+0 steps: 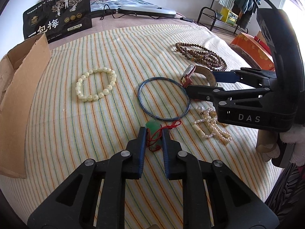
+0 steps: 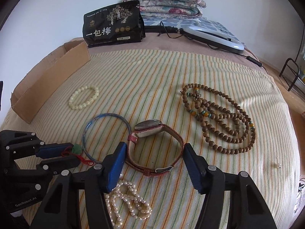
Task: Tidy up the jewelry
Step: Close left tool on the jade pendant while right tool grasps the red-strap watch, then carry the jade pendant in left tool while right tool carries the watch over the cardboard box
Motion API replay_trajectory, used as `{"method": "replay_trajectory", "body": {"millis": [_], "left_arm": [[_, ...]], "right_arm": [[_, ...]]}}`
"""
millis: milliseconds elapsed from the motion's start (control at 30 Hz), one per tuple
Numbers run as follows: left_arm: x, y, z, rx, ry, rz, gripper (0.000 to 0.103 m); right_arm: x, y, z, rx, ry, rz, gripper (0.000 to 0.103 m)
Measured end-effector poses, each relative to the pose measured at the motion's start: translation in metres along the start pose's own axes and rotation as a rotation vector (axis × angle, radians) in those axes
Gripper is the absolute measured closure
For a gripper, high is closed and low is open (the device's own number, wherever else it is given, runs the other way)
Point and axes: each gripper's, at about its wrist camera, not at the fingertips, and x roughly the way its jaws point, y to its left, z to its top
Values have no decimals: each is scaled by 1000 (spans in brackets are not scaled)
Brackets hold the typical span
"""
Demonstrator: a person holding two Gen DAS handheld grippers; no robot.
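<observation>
Your left gripper (image 1: 154,133) is pinching the green pendant (image 1: 153,135) on the striped cloth (image 1: 95,133), its blue pads pressed on both sides and the pendant's red cord (image 1: 172,125) trailing out toward the blue bangle (image 1: 164,99). That bangle lies just beyond the pendant, close enough that its near rim sits beside the cord. Your right gripper (image 2: 154,164) stands spread around the watch (image 2: 152,145), a finger on each side of the red strap loop, and whether the pads touch it you cannot tell from here. The watch's face is tilted up on edge, next to the bangle. The pearl strand (image 2: 125,200) is heaped right under your right gripper's left finger. To the right, well clear, sprawls the brown bead necklace (image 2: 219,122). The pale bead bracelet (image 1: 96,86) rests alone toward the cardboard box (image 1: 17,103) at the cloth's left edge. A black packet (image 1: 57,15) stands behind the box.
</observation>
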Motion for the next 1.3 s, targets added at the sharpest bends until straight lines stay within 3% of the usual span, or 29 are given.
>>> {"method": "replay_trajectory", "body": {"millis": [567, 1300], "left_arm": [[-27, 2, 8, -26, -54, -6, 89], [-108, 27, 29, -95, -250, 34, 89]], "right_arm": [[-30, -7, 9, 44, -72, 3, 43], [-84, 3, 27, 77, -191, 2, 43]]}}
